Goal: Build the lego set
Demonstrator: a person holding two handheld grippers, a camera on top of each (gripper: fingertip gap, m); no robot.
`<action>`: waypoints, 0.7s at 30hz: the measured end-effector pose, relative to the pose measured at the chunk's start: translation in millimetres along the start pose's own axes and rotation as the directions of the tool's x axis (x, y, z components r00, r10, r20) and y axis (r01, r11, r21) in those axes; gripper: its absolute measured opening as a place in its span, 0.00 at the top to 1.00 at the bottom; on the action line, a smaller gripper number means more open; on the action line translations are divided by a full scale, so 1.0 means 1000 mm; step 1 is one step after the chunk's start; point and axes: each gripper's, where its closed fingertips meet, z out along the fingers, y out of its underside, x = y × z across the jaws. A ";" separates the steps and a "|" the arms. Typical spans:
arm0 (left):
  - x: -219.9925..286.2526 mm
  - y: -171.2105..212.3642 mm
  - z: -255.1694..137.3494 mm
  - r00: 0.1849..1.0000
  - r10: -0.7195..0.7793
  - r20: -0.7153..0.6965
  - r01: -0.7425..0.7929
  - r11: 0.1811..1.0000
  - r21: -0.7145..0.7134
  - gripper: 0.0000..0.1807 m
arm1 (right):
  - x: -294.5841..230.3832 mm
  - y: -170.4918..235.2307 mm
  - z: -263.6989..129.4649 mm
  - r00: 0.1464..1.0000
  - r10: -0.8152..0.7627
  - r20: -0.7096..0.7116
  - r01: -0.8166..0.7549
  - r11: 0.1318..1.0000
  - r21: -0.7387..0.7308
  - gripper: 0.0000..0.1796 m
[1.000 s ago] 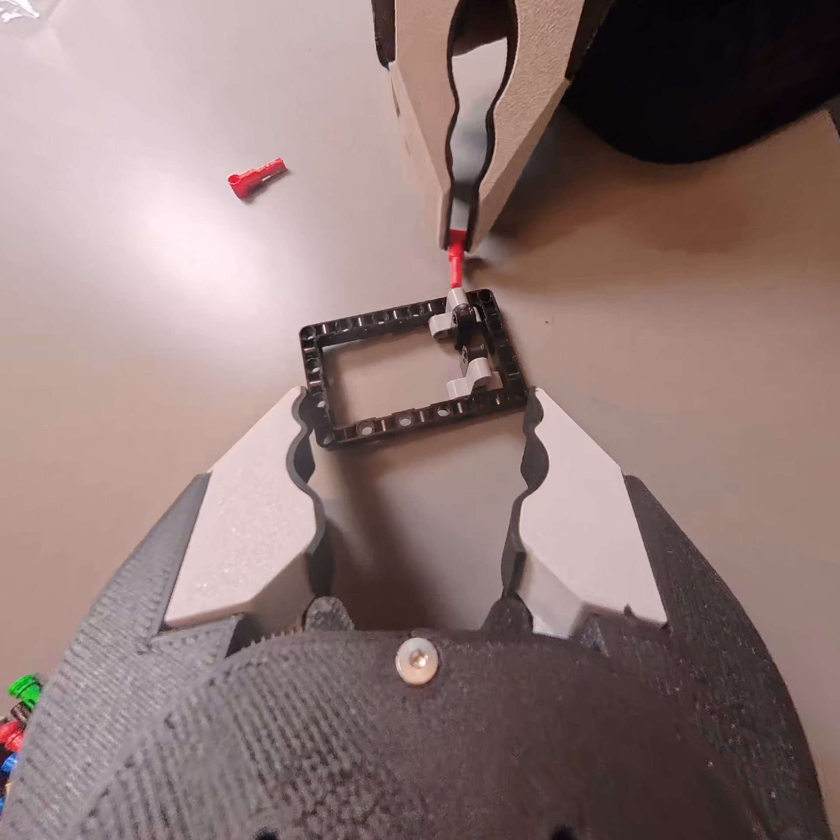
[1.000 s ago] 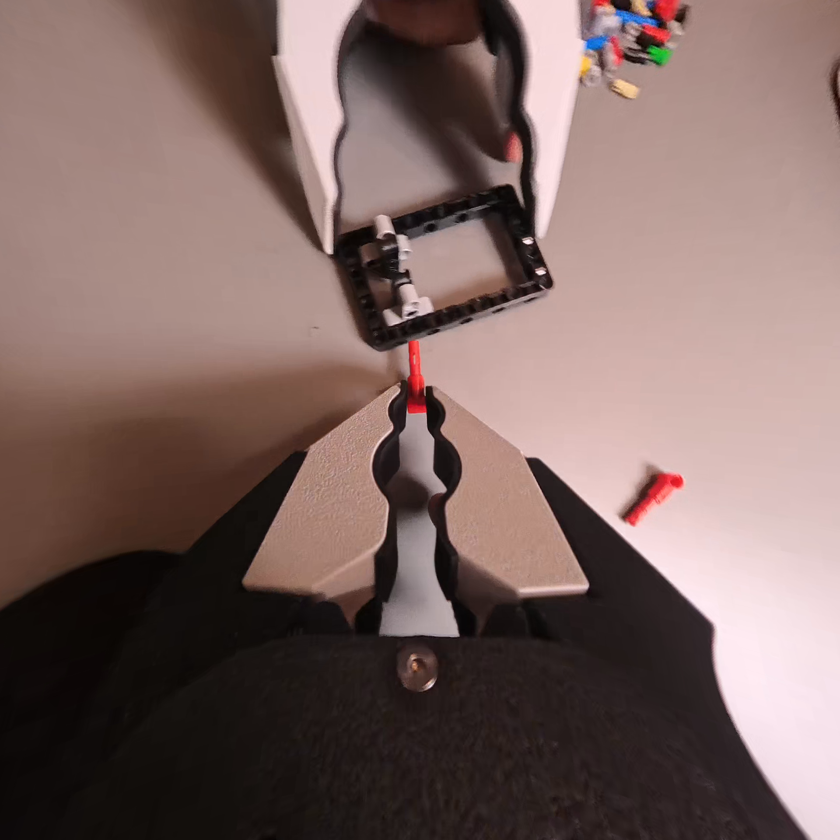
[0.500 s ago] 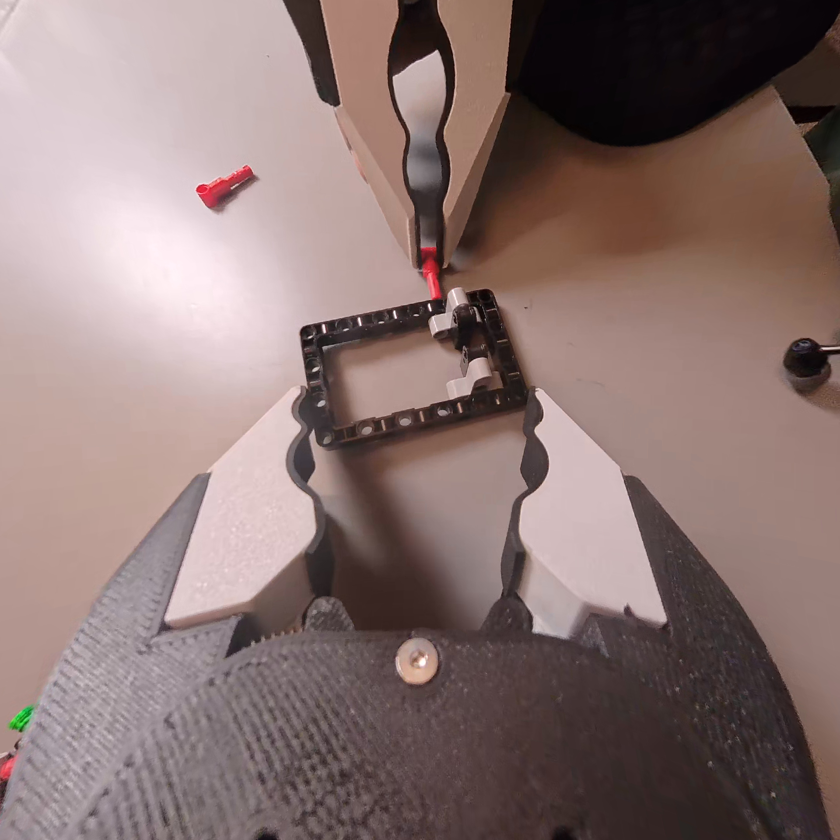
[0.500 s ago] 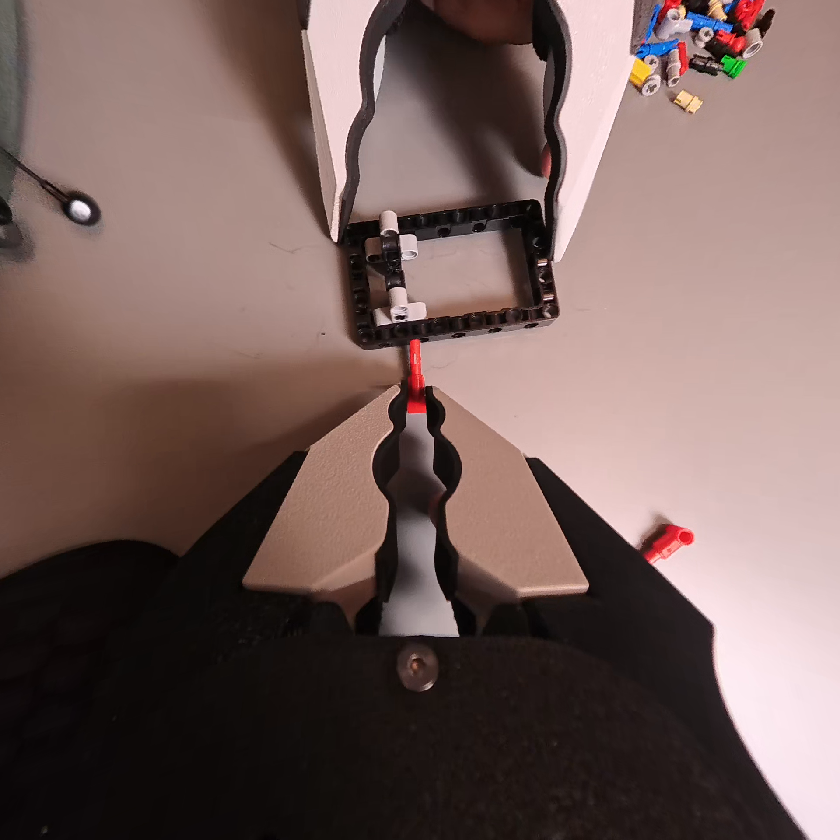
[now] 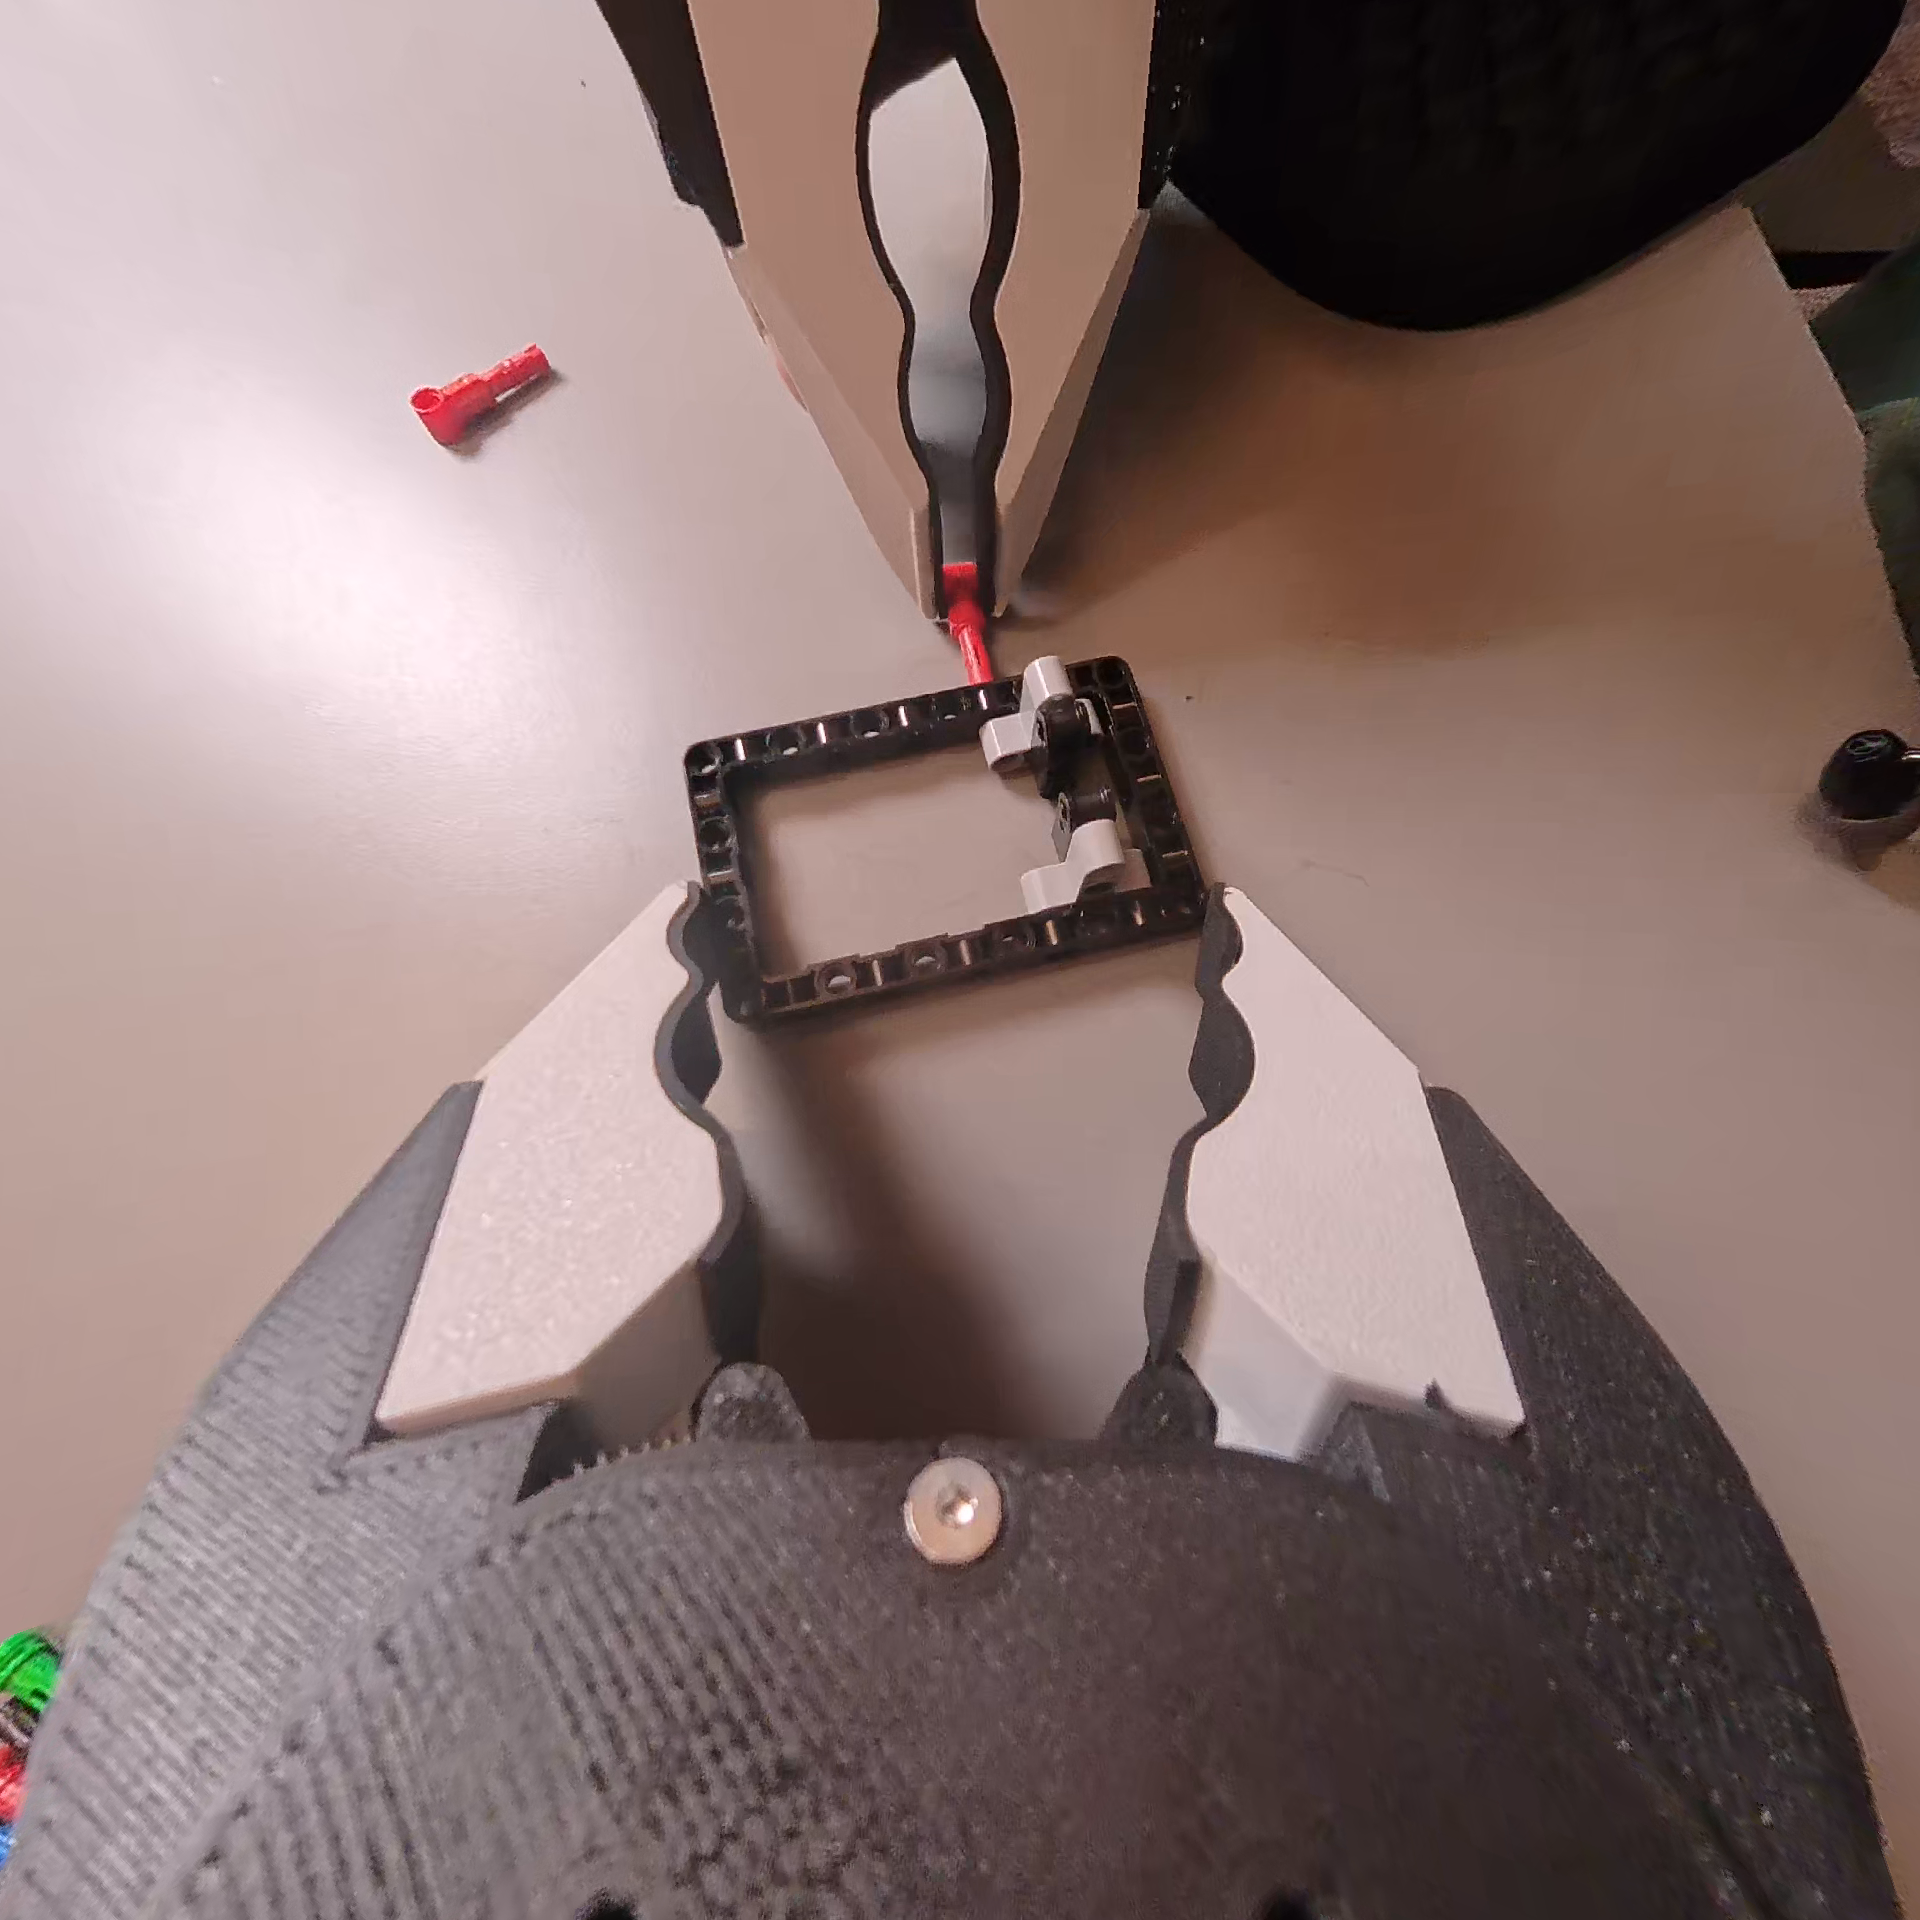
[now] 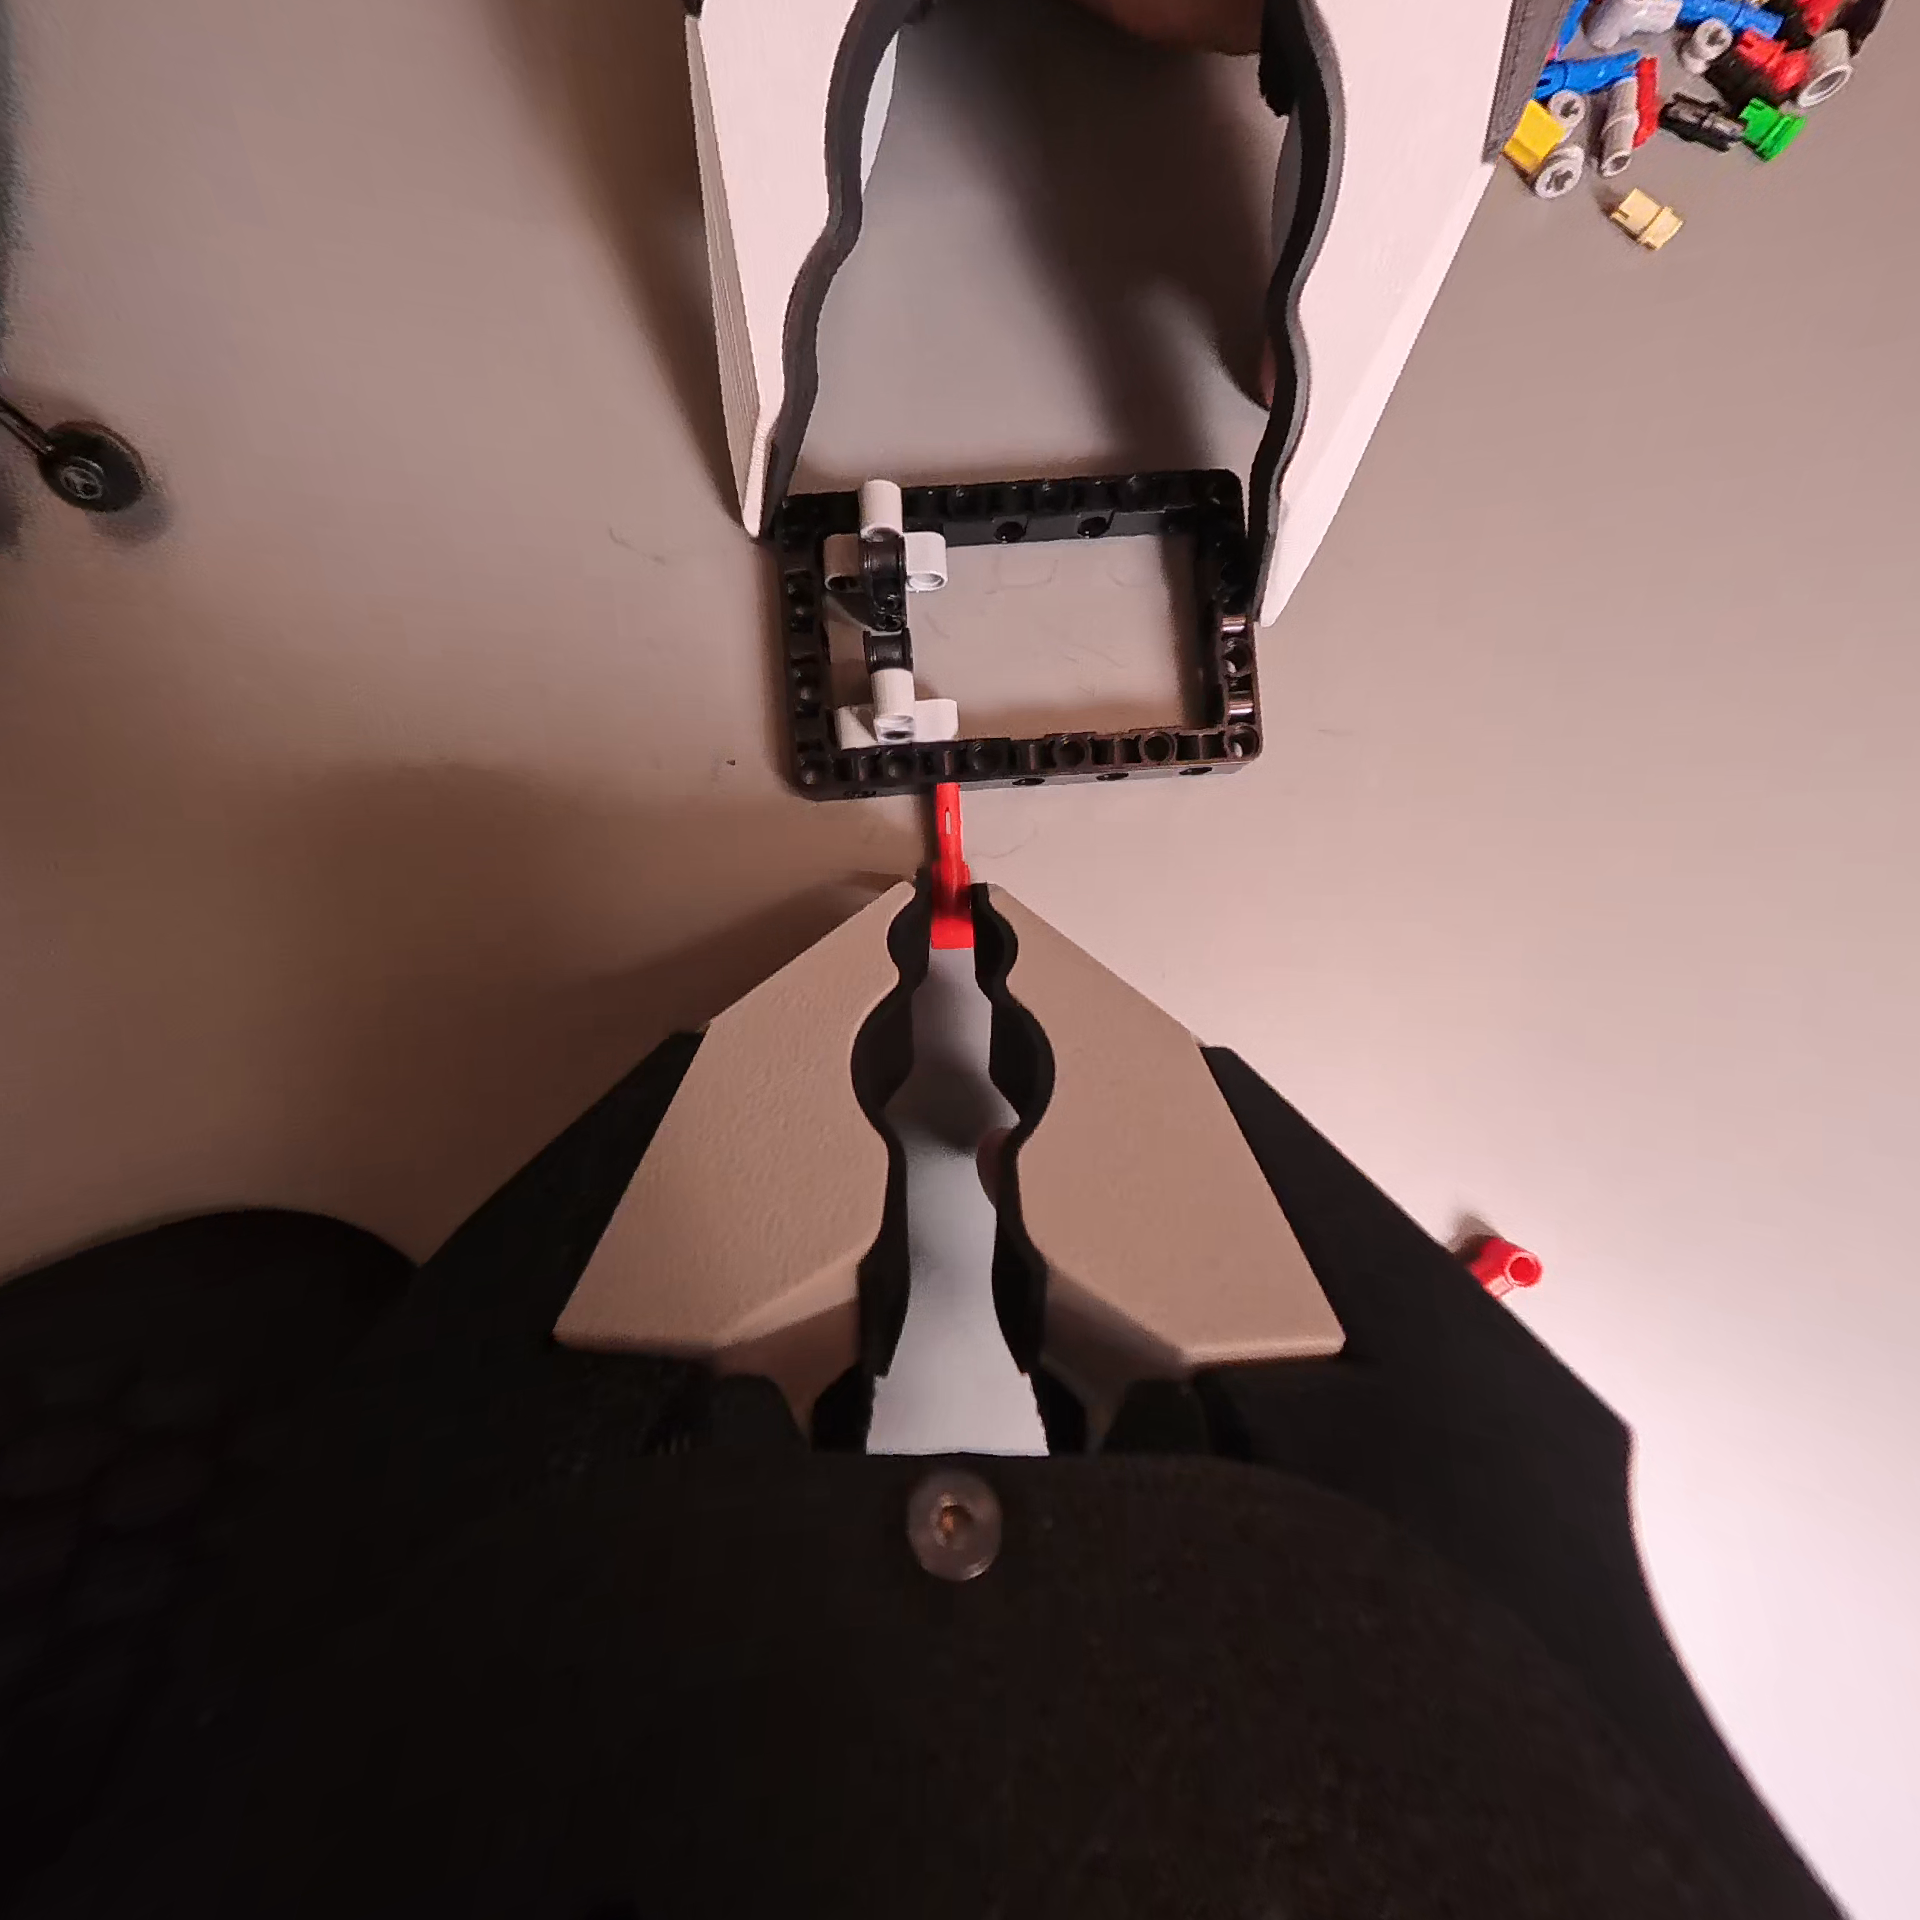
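Note:
A black rectangular lego frame (image 5: 852, 727) lies flat on the table, with grey and black connectors (image 5: 1060, 790) fitted inside one short end. It also shows in the right wrist view (image 6: 1039, 764). My left gripper (image 5: 951, 904) is open, its fingertips at the two near corners of the frame. My right gripper (image 6: 948, 894) is shut on a red pin (image 6: 948, 831), whose tip touches the frame's long side. In the left wrist view the right gripper (image 5: 966, 603) holds the red pin (image 5: 971, 649) at the frame's far side.
A second red pin (image 5: 478, 390) lies loose on the table; it also shows in the right wrist view (image 6: 1501, 1268). A pile of several coloured lego pieces (image 6: 1683, 83) lies beyond the left gripper. A small black round object (image 5: 1870, 774) sits near the table edge. The gap from one gripper's tips to the other's is roughly 6 cm.
My right gripper has swung round and moved in, so the red pin's tip now meets the frame's side. The left gripper has stayed open at the frame.

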 end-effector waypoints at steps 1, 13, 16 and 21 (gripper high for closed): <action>0.000 0.000 0.000 1.000 -0.002 0.001 0.002 1.000 -0.005 0.48 | 0.000 0.000 0.000 1.000 0.005 0.006 -0.005 1.000 -0.003 0.98; 0.001 0.001 0.001 1.000 -0.014 -0.012 0.014 1.000 -0.020 0.49 | -0.002 -0.001 0.001 0.999 0.002 0.034 -0.001 0.999 -0.046 0.98; 0.002 0.001 0.001 1.000 -0.012 -0.015 0.011 1.000 -0.018 0.49 | -0.002 -0.002 0.001 0.999 -0.004 0.053 0.007 0.998 -0.057 0.98; 0.002 0.001 0.001 1.000 -0.008 -0.019 0.008 1.000 -0.015 0.49 | -0.002 -0.003 0.002 0.997 -0.009 0.072 0.015 0.997 -0.075 0.98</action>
